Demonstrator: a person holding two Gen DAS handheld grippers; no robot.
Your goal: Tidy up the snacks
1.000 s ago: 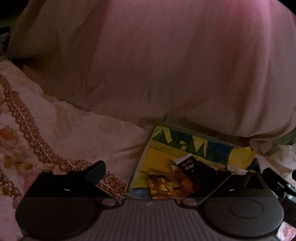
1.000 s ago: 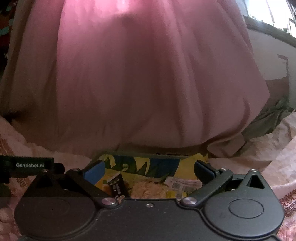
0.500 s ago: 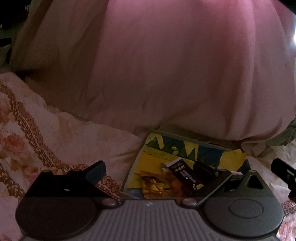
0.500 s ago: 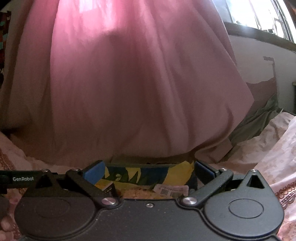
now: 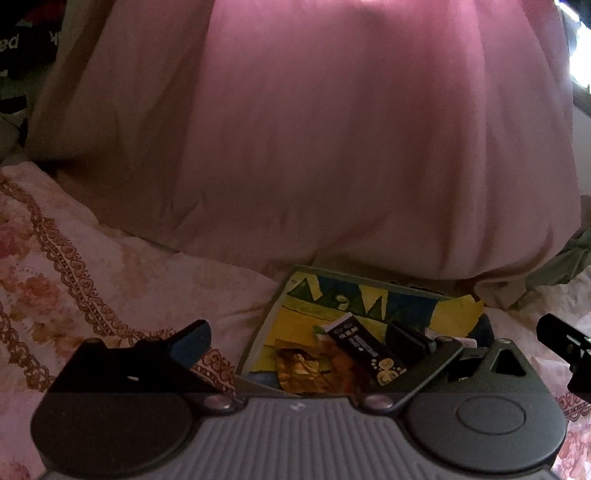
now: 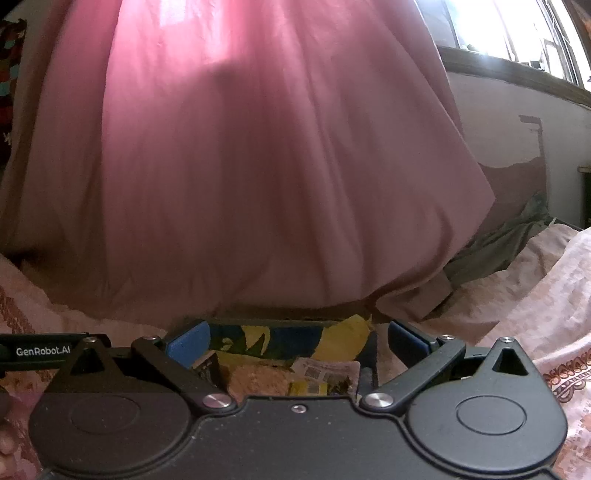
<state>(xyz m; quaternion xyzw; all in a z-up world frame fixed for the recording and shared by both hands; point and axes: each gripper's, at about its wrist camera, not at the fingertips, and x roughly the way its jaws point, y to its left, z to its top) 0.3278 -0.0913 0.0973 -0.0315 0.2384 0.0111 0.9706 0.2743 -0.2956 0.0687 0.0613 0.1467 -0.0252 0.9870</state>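
While flat, black snack bar point(image 5: 364, 349) diagonal, up-left.

Pink curtain point(image 6: 258, 166) (backlit), bright window point(image 6: 517, 29), floral bedsheet point(image 5: 74, 280).

one tray point(image 5: 291, 295), one black packet point(image 5: 364, 349), one gold wrapper point(image 5: 299, 369), one barcoded packet point(image 6: 325, 369)

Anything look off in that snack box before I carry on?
The black snack bar lies tilted across the other packets in the patterned box, and a torn yellow flap sticks up at its far right corner. Nothing spilled outside.
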